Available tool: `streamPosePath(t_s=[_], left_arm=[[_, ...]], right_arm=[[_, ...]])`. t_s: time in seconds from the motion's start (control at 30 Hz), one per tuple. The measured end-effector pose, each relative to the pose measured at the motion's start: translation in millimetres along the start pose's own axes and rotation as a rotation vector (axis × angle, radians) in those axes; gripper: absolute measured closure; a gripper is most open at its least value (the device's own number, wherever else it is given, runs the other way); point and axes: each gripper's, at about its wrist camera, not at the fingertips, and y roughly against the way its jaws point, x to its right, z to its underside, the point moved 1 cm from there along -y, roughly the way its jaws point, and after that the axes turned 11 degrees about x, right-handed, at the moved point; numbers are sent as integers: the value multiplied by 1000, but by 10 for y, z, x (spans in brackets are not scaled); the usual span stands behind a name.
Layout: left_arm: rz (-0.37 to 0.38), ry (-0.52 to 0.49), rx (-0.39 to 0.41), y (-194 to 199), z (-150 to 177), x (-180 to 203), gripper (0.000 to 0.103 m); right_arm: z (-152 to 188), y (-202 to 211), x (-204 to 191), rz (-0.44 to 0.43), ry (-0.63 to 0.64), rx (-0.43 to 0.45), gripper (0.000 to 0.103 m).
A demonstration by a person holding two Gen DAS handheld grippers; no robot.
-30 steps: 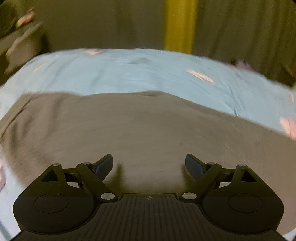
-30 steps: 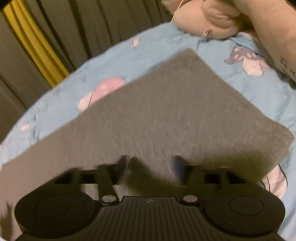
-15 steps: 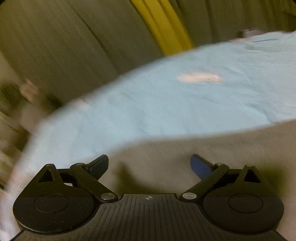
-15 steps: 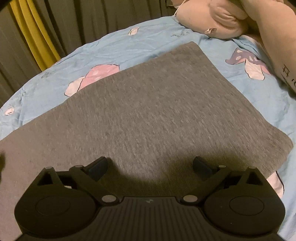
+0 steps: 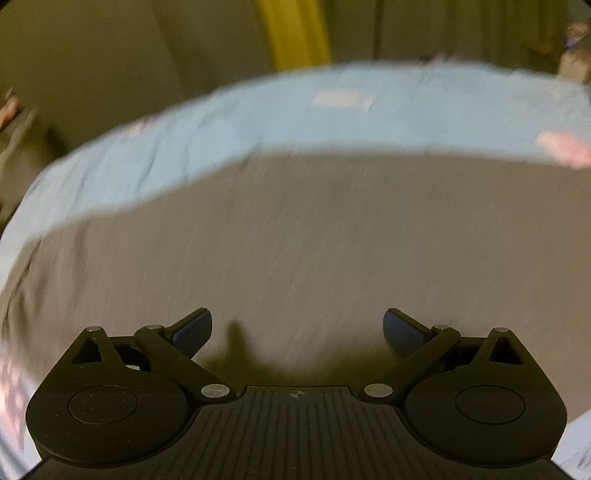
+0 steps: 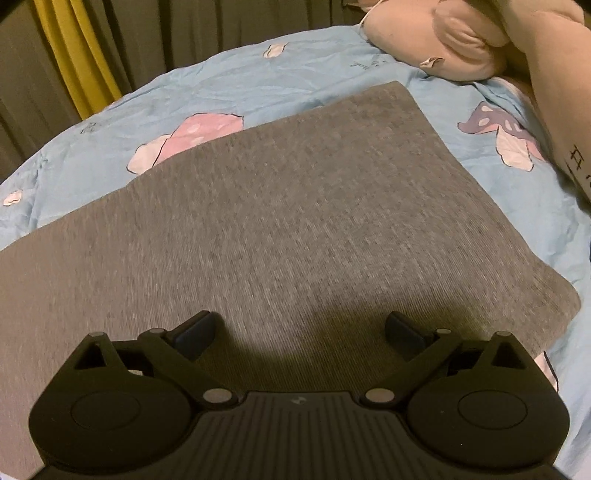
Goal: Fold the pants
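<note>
**Grey pants laid flat on the bed, both hand-held grippers spread wide above them**

Left wrist view. The left hand-held gripper (image 5: 297,326) occupies the 6 o'clock edge of the frame, its jaws opening and already wide apart, with only flat cloth in the gap between them and nothing pinched. The grey pants (image 5: 314,236) fill the centre, their far edge curving from 9 o'clock to 2 o'clock. Beyond that edge lies the light blue bedsheet (image 5: 258,122), blurred. A yellow curtain (image 5: 293,33) hangs at 12 o'clock between dull olive drapes.

Right wrist view. The right hand-held gripper (image 6: 299,328) sits at 6 o'clock with its jaws fully apart and clamped on nothing; the cloth below them is shadowed. The pants (image 6: 295,206) lie as a smooth folded panel, one corner at 1 o'clock and another at 4 o'clock. A pink mushroom print (image 6: 192,136) on the bedsheet (image 6: 229,77) shows at 11 o'clock, partly covered by the pants. A purple mushroom print (image 6: 498,129) lies at 2 o'clock. A beige plush toy (image 6: 443,44) rests at 1 o'clock, and the yellow curtain (image 6: 74,51) hangs at 10 o'clock.
</note>
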Motion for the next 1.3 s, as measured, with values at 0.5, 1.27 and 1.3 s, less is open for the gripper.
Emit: streamPosePath(t_s=[0.5, 1.27, 1.3], left_arm=[[-162, 479, 53, 382, 286, -928, 1], [-16, 477, 51, 472, 340, -771, 1], [-18, 479, 49, 472, 344, -775, 1]], right_arm=[[186, 725, 99, 90, -111, 173, 4], [231, 852, 210, -73, -187, 196, 4], [222, 825, 366, -113, -271, 189, 4]])
